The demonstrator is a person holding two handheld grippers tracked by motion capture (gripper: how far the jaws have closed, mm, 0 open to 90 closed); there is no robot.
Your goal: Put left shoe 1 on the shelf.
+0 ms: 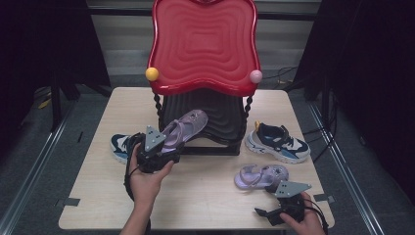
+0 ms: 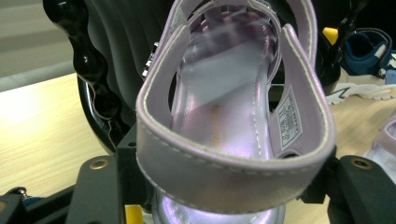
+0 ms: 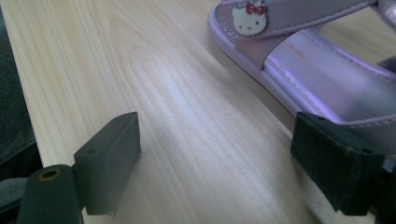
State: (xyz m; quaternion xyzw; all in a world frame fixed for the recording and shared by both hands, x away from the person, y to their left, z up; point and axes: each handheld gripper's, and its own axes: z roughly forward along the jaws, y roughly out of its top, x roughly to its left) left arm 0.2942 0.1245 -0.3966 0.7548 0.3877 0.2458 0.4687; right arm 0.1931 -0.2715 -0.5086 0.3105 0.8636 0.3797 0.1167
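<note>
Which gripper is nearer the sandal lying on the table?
Right. The right gripper sits just beside the table sandal, jaws open; the left gripper is across the table, clamped on the other sandal.

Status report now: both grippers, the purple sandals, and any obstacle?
Left gripper shut on purple sandal at black rack. Right gripper open, empty, beside second sandal. Nothing in the way.

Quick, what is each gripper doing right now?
Left gripper: shut on the heel of a purple sandal.
Right gripper: open, holding nothing, beside the other sandal on the table.
</note>
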